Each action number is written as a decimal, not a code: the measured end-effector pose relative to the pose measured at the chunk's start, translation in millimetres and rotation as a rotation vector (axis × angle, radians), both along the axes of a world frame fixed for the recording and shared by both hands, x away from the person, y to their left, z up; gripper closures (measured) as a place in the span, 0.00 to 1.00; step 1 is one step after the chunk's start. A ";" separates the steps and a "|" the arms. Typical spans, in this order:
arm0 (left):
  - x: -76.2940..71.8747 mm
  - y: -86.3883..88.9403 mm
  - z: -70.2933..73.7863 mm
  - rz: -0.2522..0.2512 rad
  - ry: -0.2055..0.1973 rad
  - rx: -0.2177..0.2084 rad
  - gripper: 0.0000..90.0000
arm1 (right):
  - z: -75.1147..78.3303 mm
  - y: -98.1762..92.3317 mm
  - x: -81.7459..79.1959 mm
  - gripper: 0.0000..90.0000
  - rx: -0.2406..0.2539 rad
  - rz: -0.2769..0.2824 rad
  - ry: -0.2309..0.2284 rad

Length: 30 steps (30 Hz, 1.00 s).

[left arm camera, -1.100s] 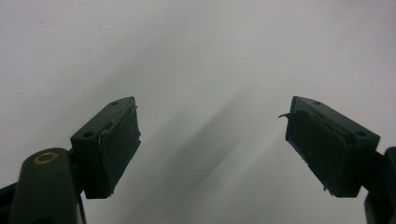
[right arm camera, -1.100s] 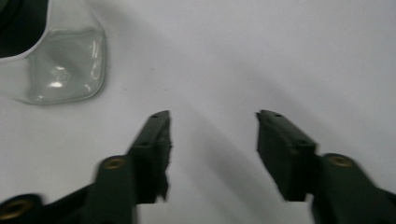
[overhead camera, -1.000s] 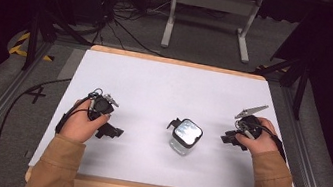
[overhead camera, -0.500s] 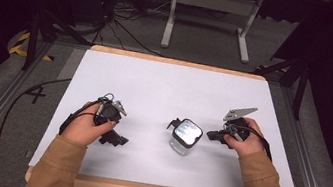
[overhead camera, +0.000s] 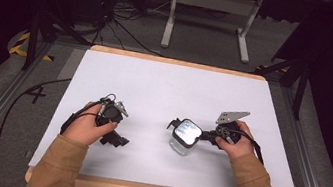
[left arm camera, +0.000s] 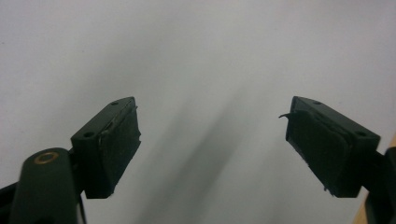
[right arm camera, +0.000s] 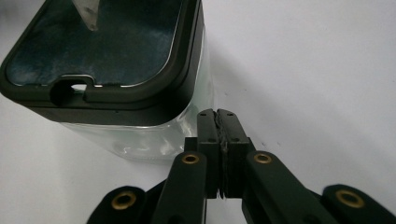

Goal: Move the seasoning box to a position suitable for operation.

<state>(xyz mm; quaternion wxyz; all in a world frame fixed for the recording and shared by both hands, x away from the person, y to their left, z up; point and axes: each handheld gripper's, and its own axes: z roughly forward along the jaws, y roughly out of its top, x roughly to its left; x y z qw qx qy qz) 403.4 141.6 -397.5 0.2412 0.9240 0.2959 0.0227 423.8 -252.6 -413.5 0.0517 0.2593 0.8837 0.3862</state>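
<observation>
My right gripper (right arm camera: 219, 116), fingers clenched empty, nears the clear jar (overhead camera: 183, 138): rigid, slick, seemingly light; left gripper (left arm camera: 212, 140) released.

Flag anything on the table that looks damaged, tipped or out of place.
Nothing stands out. The clear container stands upright with its dark lid seated. The right gripper sits shut beside it; the left gripper is open over bare table.

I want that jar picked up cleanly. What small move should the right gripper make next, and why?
Probably open the right gripper before going further. Its jaws are pressed shut, tips right at the clear wall of the jar just under the black lid, so they cannot straddle anything yet. The left gripper is open over bare table, away from the jar.
</observation>
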 end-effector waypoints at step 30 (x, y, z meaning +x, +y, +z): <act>17.3 -3.6 12.9 0.182 -0.108 -0.139 0.30 | -4.7 15.7 -23.4 0.99 -0.107 0.077 0.027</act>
